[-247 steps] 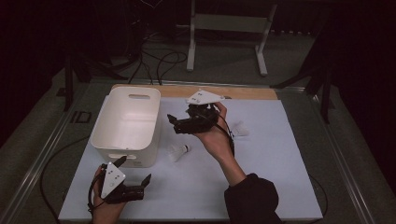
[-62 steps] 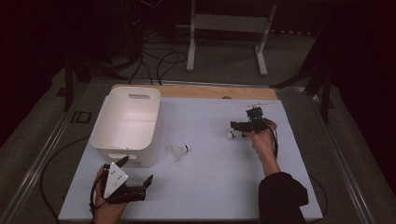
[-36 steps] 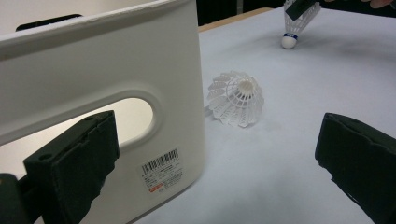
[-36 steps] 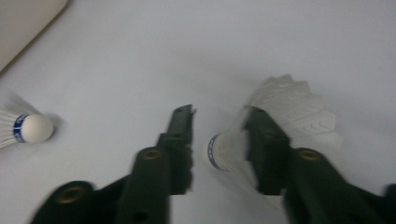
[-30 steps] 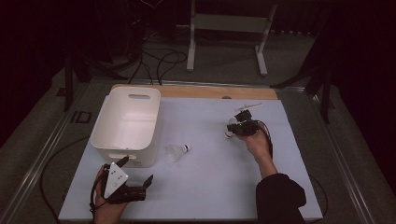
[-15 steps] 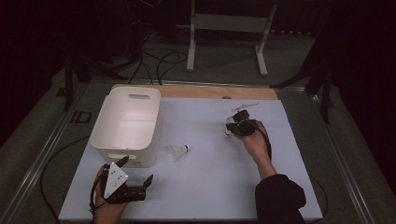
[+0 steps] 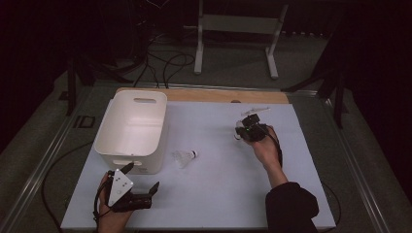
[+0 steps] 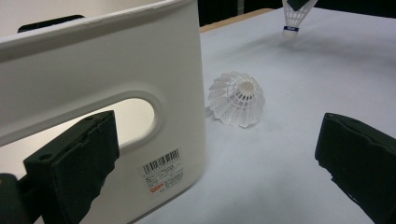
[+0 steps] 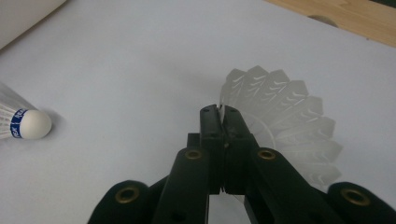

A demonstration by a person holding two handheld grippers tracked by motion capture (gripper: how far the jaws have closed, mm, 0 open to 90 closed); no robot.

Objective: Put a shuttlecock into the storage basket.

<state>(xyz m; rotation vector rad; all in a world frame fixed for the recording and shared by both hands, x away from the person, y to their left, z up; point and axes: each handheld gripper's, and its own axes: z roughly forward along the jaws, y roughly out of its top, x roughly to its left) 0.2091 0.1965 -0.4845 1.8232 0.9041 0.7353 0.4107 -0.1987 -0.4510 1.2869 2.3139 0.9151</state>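
We are clamping the right claw (image 9: 223,116) onto the skirt edge of a white feathered shuttlecock (image 9: 285,135), its jaws pinched tight on a thin slice of the feather rim. In the high view this claw (image 7: 245,130) is sitting at about two o'clock on the pale grey tabletop (image 7: 218,194), well apart from the white rectangular plastic bin (image 7: 131,128) at ten o'clock. A second shuttlecock with a blue-banded cork (image 9: 21,123) is lying just beside the grasped one, at nine o'clock of it in the right gripper view. A third, a white plastic mesh shuttlecock (image 7: 184,157), is resting near the bin's right wall, roughly at the tabletop's centre. Our left claw (image 7: 141,187) is lying released at seven o'clock, jaws spread wide and grasping nothing.

We judge the pick-up step to be in hand. The next move is probably calling for a lift off the tabletop and a carry toward the bin, keeping the pinch gentle so the thin feathers are not slipping or crumpling.
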